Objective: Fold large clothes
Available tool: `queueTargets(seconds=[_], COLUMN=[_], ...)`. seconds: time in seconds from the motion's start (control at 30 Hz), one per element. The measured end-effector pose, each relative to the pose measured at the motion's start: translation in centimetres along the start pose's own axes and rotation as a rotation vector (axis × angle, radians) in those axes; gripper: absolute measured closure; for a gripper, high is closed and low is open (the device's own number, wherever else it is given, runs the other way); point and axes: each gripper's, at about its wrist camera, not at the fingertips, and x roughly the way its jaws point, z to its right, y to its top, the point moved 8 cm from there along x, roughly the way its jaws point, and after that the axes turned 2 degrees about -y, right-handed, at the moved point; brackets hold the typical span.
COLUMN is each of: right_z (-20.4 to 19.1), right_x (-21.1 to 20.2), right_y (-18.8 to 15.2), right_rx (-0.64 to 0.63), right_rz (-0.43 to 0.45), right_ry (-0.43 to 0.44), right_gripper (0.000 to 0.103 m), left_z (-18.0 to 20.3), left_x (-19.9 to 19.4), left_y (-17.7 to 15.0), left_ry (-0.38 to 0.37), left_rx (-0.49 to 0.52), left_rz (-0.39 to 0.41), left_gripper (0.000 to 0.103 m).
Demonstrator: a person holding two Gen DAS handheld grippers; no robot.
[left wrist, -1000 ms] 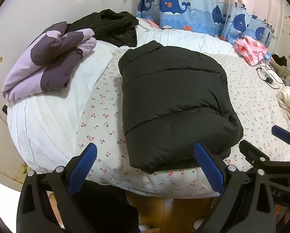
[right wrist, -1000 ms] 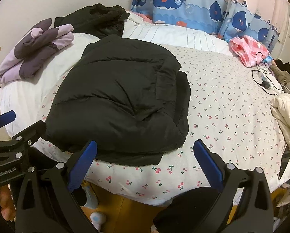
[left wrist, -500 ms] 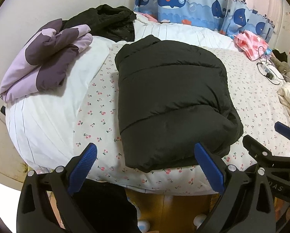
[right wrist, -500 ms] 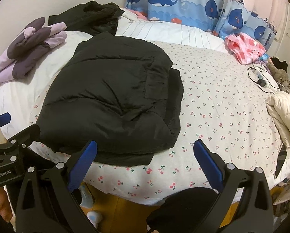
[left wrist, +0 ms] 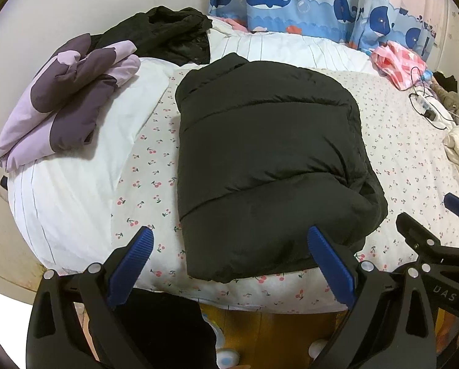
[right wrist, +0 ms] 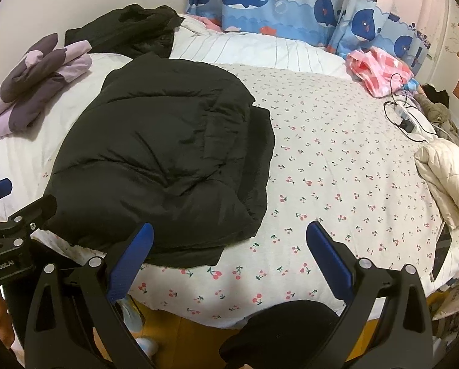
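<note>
A black puffer jacket (left wrist: pixel 266 160) lies folded into a thick bundle on the cherry-print bed sheet (left wrist: pixel 407 141), its near end at the bed's front edge. The right wrist view shows the same jacket (right wrist: pixel 168 160) on the left half of the bed. My left gripper (left wrist: pixel 229 261) hangs open just in front of the jacket's near end, holding nothing. My right gripper (right wrist: pixel 229 258) is open too, over the bare sheet to the right of the jacket. Each gripper shows at the edge of the other's view.
A folded purple and lilac jacket (left wrist: pixel 66 104) and a crumpled black garment (left wrist: pixel 165 37) lie at the back left. A pink checked cloth (right wrist: pixel 380 70), cables with a power strip (right wrist: pixel 407 123) and a cream puffer jacket (right wrist: pixel 444 172) sit on the right. Whale curtains (right wrist: pixel 291 3) hang behind.
Both grippers have drawn back slightly from the bed and stayed open. The jacket has not moved.
</note>
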Motion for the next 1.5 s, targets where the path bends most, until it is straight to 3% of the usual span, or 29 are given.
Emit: queueTargets(seconds=[0.63,1.5], right_z=[0.7,-0.6], right_x=[0.4,-3.2], right_y=[0.2,0.1], right_rx=[0.008,-0.019], right_rz=[0.001,0.056], right_ry=[-0.003,0.004], right_gripper=[0.007,0.007], left_z=[0.9,0.3], left_x=[1.0,-2.4], left_y=[0.5,-0.2], left_ry=[-0.002,0.012], left_rx=[0.004,-0.006], left_rz=[0.002,0.047], left_gripper=[0.007,0.007])
